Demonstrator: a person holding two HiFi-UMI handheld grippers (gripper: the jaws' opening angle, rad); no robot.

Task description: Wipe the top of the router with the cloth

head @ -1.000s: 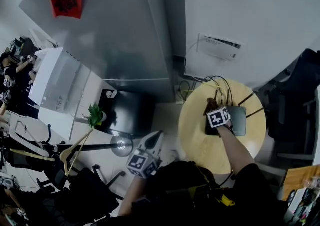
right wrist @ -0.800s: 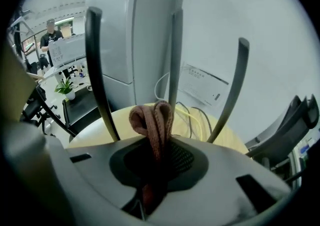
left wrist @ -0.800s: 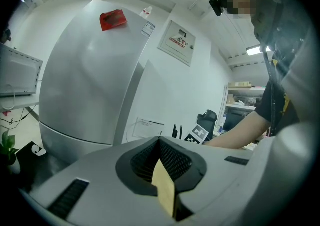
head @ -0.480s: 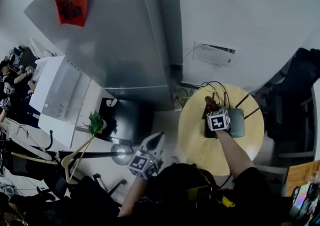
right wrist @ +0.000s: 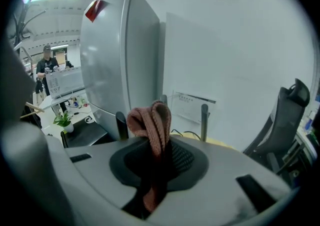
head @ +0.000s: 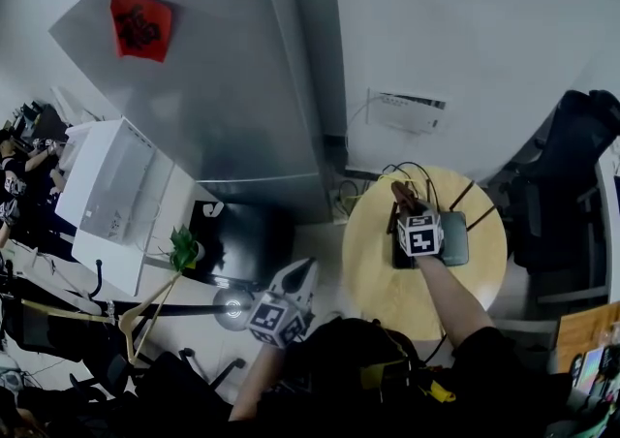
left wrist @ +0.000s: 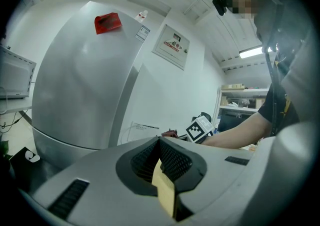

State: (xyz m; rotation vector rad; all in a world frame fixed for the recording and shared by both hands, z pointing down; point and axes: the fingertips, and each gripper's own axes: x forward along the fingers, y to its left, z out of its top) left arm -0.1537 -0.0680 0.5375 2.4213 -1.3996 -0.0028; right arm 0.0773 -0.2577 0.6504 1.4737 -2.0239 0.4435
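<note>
Pinkish-brown cloth (right wrist: 151, 126) clamped in right tool (right wrist: 154, 167) — over dark router (head: 458, 238), left tool (left wrist: 161, 166) closed, empty.

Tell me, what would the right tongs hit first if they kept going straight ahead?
Probably the white wall: the right tongs, shut on the reddish knitted cloth, aim between the router's two black antennas. Depth is unclear.

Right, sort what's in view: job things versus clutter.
Job: cloth, clamped in the right tongs; router; round table under it.
Lying about: fridge, potted plant, clothes hanger, office chair, shut left tongs.
</note>
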